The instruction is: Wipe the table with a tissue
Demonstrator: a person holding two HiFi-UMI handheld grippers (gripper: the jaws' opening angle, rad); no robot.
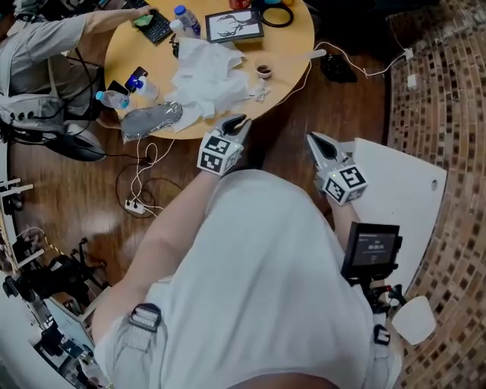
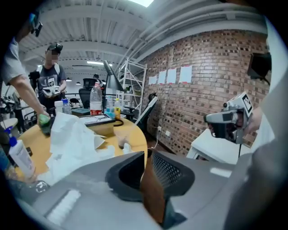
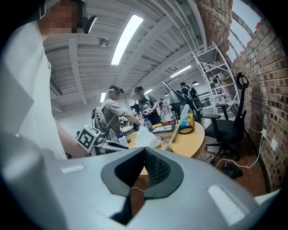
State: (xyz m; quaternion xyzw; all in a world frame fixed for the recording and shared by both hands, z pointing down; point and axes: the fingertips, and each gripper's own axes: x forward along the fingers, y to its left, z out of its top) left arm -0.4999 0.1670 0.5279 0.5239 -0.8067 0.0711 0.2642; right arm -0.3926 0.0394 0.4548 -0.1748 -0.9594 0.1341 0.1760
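While the person in pale clothes stands by its near edge, the round wooden desk (image 1: 292, 53) fills the top of the head view, and another person's sleeved arm (image 1: 53, 34) reaches onto it from the left. Spread across the middle of the desk lies the tissue (image 1: 203, 76), a large crumpled white heap that neither claw touches. Just beside its lower left corner lies a silvery pouch (image 1: 152, 119), and beyond its far side a framed picture (image 1: 234, 25) lies flat. At the desk's near edge, close to the tissue, the left claw (image 1: 241, 120) points toward it; its jaws stand only a narrow slit apart with nothing between them. Well to the right, over the wooden floor and clear of the desk, the right claw (image 1: 312, 137) has its jaws closed tip to tip on nothing. A clear bottle (image 1: 186, 19) with a blue cap lies left of the picture, and a small cup (image 1: 263, 71) stands right of the tissue.
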